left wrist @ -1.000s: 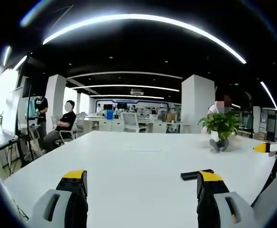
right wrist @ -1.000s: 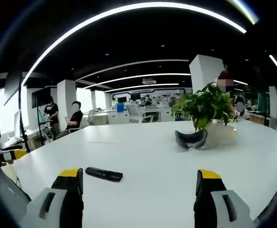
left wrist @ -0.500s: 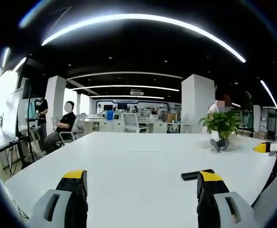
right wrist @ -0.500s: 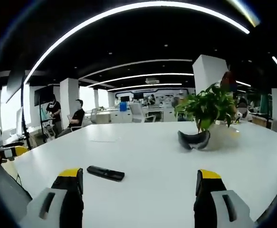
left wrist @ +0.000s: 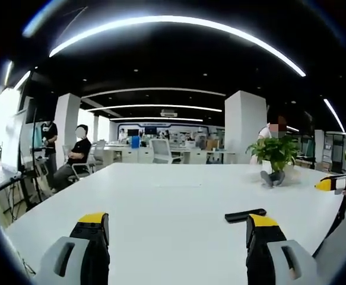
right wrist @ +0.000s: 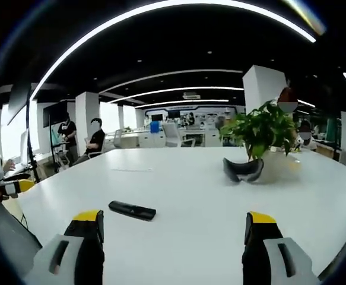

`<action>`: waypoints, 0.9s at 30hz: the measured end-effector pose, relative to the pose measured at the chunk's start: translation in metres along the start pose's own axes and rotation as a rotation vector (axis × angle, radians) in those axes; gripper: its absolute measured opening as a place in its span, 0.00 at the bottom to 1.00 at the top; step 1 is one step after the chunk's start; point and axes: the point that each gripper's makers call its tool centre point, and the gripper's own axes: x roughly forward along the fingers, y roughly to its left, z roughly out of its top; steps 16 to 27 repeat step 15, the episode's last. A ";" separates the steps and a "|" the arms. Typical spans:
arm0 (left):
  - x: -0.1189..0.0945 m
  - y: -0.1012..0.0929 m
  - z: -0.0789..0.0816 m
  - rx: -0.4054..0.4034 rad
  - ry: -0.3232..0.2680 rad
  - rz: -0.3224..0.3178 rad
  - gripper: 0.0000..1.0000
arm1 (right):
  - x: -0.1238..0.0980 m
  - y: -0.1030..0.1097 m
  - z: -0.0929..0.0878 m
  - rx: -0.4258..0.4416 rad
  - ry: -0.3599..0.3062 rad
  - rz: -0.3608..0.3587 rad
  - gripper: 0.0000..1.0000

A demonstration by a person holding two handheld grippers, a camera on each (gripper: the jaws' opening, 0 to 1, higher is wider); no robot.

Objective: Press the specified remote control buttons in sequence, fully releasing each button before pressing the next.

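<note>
On the white worktop [right wrist: 184, 202] lies the black remote [right wrist: 132, 210], flat, w/ nothing touching it. Right gripper view: remote sits just ahead of the right gripper [right wrist: 171, 234], nearer its left jaw; jaws wide apart, nothing between them. Left gripper view: remote [left wrist: 245, 214] is just past the right jaw's yellow tip, its near end partly cut off by that jaw. Left gripper [left wrist: 175, 234] jaws also spread wide, holding nothing. Buttons too small to make out in either view. Potted plant [right wrist: 262, 132] stands further back on the worktop w/ a dark curved object [right wrist: 243, 170] in front of it, hiding part of the pot; can't tell what it is. Seated person [left wrist: 75, 155] far back, beyond the worktop.
</note>
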 end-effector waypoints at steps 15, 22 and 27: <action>0.000 -0.003 -0.001 0.008 0.006 -0.015 0.99 | -0.001 0.003 0.000 0.027 -0.004 0.015 0.99; 0.000 -0.003 -0.001 0.008 0.006 -0.015 0.99 | -0.001 0.003 0.000 0.027 -0.004 0.015 0.99; 0.000 -0.003 -0.001 0.008 0.006 -0.015 0.99 | -0.001 0.003 0.000 0.027 -0.004 0.015 0.99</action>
